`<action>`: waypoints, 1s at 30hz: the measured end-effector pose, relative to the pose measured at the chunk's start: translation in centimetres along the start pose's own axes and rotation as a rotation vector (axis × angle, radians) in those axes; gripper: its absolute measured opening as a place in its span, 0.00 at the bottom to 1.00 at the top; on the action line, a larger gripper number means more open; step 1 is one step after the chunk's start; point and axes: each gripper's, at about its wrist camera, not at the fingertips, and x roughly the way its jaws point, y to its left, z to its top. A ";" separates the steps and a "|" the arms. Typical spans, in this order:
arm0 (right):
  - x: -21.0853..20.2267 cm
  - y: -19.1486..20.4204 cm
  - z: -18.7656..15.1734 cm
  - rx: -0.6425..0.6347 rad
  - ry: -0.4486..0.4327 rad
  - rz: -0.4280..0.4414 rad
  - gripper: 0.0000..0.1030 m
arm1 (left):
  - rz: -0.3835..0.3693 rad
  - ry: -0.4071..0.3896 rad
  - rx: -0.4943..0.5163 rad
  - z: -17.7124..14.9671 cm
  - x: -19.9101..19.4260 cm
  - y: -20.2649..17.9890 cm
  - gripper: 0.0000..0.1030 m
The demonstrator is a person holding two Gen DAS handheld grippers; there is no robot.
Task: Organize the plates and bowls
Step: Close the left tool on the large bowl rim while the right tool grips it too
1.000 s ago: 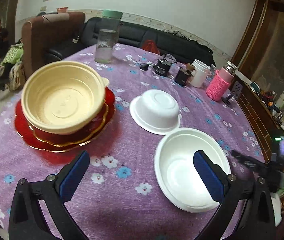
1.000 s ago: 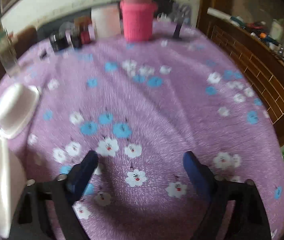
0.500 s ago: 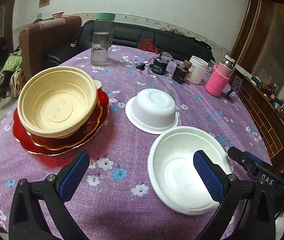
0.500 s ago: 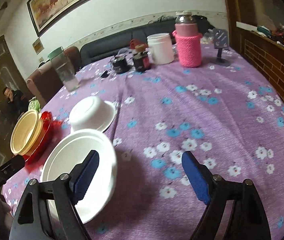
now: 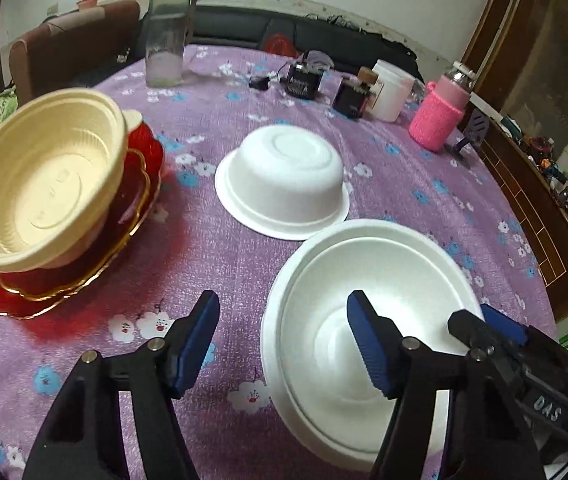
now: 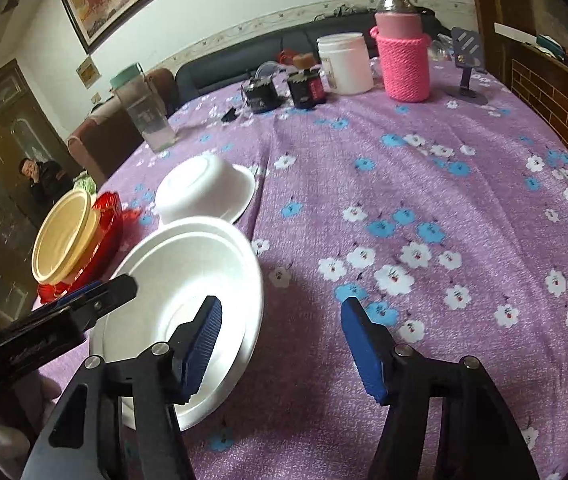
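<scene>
Upright white bowl (image 5: 368, 320): mouth up on the purple floral tablecloth (image 5: 219, 248), right under the tips of both tongs. It is round, so no long axis; the rim is the only part to pinch.
Left gripper (image 5: 284, 344): blades apart, holding nothing. Its right blade hangs over the bowl's hollow and its left blade over cloth outside the near-left rim, so that rim lies between them.
Right gripper (image 6: 279, 344): blades apart, holding nothing. Its left blade is over the bowl's right inner wall, its right blade over bare cloth; the right rim lies between them.
Nearer tongs: both straddle the rim from opposite sides; neither is clearly closer. I cannot tell whether any blade touches the foam.
Upturned white bowl (image 5: 284, 180): base up, just beyond the upright bowl; their rims look close to touching, though I cannot say for sure.
Yellow bowl (image 5: 39, 188): tilted, resting on the red plates (image 5: 67, 276), ahead and left of the left tongs.
Likely move: close on the rim and lift, probably toward the other bowls.
Open room: wide cloth ahead and right of the right tongs; tight between the two white bowls.
Far clutter: water bottle (image 5: 165, 36), pink-sleeved flask (image 5: 438, 116), white jar (image 5: 390, 90), well beyond.
</scene>
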 end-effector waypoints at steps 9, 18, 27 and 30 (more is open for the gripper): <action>1.0 0.9 -0.3 -0.013 0.027 0.028 0.53 | -0.007 0.036 0.003 -0.1 1.4 -0.4 0.42; 1.8 0.8 -0.7 0.031 0.065 0.090 0.29 | -0.028 0.040 0.018 -0.3 1.3 -0.6 0.13; 0.7 1.2 -1.0 0.027 0.040 0.098 0.16 | 0.001 -0.019 0.050 -0.5 -0.7 -1.1 0.13; 0.2 1.7 -1.2 0.013 0.028 0.094 0.16 | 0.022 -0.050 0.067 -0.6 -1.7 -1.3 0.13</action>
